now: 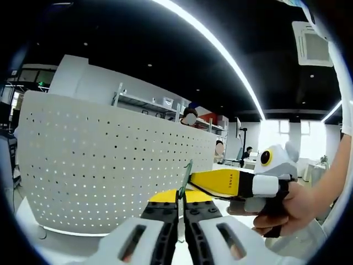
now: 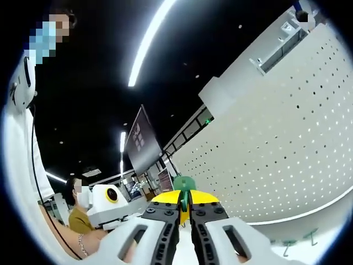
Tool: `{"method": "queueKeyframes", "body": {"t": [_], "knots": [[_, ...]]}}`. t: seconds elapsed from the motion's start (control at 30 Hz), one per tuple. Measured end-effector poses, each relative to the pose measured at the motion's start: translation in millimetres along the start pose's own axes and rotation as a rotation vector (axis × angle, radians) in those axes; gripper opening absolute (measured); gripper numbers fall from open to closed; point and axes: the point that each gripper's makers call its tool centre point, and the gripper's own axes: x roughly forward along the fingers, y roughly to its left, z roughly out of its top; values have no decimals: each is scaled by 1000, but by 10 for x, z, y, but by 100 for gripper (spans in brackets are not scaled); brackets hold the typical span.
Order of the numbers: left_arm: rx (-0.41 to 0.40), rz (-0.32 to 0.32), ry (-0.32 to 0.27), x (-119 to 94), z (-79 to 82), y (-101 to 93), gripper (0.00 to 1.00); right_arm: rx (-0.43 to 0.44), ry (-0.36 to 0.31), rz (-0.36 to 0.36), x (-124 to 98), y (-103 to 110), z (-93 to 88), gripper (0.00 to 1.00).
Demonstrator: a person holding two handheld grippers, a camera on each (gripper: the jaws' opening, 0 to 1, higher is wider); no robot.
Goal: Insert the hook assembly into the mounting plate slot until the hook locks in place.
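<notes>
Hook (image 1: 187, 172), thin and green, sits pinched between the jaws of the left gripper (image 1: 181, 212), and its flat top pokes up past the yellow tips. The jaws are squeezed shut on it, with just a thin line between them. In the right gripper view the same green hook (image 2: 184, 184) shows its rounded top just above the tips of the right gripper (image 2: 185, 212). Those jaws are pressed close together too, and they seem to pinch the hook's lower part.

Just behind the hook stands the mounting plate (image 1: 110, 160), a big white board full of small round holes. It stands upright on a white table (image 1: 27, 229). In the right gripper view the same board (image 2: 276, 160) rises to the right of the hook and leans across that side.

Right of the hook, in the left gripper view, the right gripper (image 1: 242, 184) comes in with its yellow jaws reaching to the hook. A hand (image 1: 287, 212) holds its white handle. In the right gripper view the white body of the left gripper (image 2: 113, 204) sits left of the hook.

Farther behind the board are shelves (image 1: 149, 105) and long ceiling lights (image 1: 220, 55). A person in a yellow top (image 2: 80, 218) sits far left of the hook.
</notes>
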Motion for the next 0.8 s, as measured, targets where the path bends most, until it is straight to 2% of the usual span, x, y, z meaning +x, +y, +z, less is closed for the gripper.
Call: {"method": "queueKeyframes", "body": {"t": [0.4,0.57,0.7,0.8], "knots": [[4,3,-2,-1,-10,4,1,33,16,-20,3,-17,-7,0],[34,7,-8,1,-4,5,3,52,20,-26,3,-21,-12,0],[38,-10,1,4,-13,-16,3,53,27,-19,-3,-25,-14,0],[86,-18,33,15,-57,-10,10,54,32,-10,1,-7,-23,0]]}}
